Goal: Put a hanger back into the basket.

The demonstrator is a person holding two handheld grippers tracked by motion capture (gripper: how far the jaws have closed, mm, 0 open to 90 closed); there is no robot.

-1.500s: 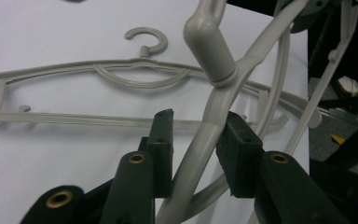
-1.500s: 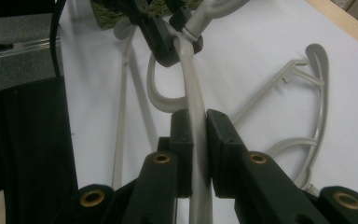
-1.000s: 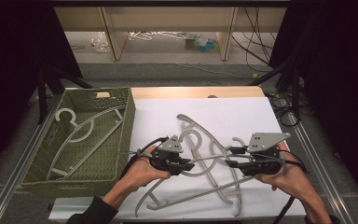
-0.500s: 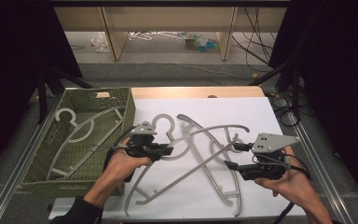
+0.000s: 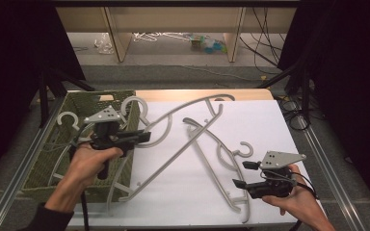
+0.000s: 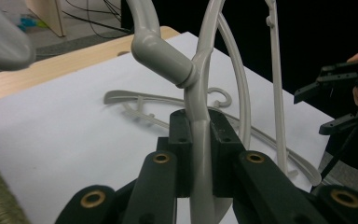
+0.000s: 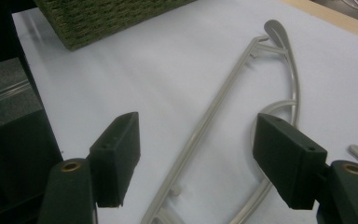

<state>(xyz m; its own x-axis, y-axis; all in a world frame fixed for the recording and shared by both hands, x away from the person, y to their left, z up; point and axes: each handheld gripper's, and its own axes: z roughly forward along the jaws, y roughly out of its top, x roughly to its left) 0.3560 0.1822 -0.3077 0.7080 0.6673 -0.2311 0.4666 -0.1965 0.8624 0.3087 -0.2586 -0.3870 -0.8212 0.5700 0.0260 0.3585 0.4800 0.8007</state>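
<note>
Left gripper (image 5: 142,136), fingers pinching a grey hanger (image 5: 173,125) beside the basket (image 5: 53,159). Right gripper (image 5: 243,175), fingers spread after just opening, nothing between them, above a second hanger (image 5: 212,144) on the worktop (image 5: 270,125).

You have a green woven basket (image 5: 43,159) at the table's left edge (a grey hanger (image 5: 67,120) lies inside), and clutter on the floor (image 5: 192,41) beyond the far edge.

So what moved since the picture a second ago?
The left gripper, shut on one grey hanger, carried it left to the green basket. The right gripper let go; its jaws have just been opening. The second hanger stayed on the white table.
</note>
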